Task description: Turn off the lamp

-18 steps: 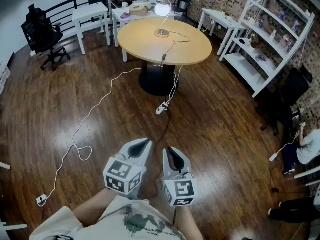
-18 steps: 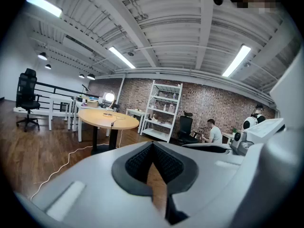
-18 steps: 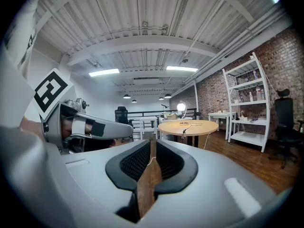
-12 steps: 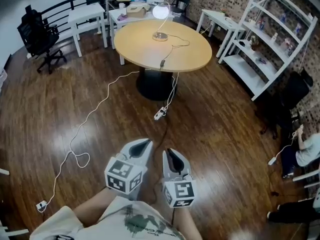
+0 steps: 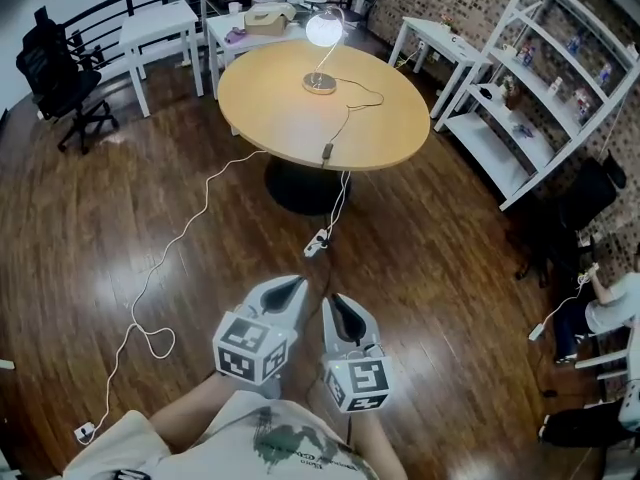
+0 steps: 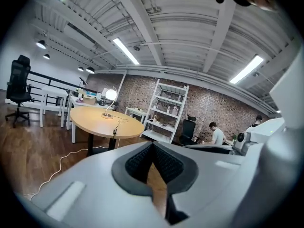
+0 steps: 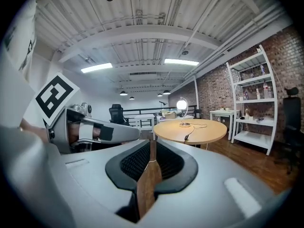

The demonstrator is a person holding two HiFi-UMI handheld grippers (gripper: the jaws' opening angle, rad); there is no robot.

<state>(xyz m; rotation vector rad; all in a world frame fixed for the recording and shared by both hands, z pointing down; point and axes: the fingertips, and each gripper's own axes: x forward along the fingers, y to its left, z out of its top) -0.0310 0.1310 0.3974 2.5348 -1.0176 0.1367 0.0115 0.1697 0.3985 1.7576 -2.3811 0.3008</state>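
The lamp [image 5: 323, 30] is lit, its round shade glowing on a thin curved stem at the far side of a round wooden table [image 5: 270, 108]. Its cord runs over the tabletop past a small inline switch [image 5: 327, 151] and drops to a power strip [image 5: 316, 243] on the floor. Both grippers hang close to my body, far from the table. The left gripper [image 5: 290, 290] and right gripper [image 5: 338, 303] are shut and hold nothing. The lamp [image 6: 111, 94] shows small in the left gripper view, and the lamp [image 7: 181, 104] also shows in the right gripper view.
A white cable [image 5: 175, 238] snakes across the dark wood floor on the left. White shelves [image 5: 540, 98] line the brick wall at right. White desks [image 5: 160, 23] and a black office chair [image 5: 55, 73] stand at the back left. A seated person [image 5: 610, 308] is at the far right.
The table and lamp have slid lower and grown larger in the head view as I come closer. Both grippers stay together in the same place, still shut.
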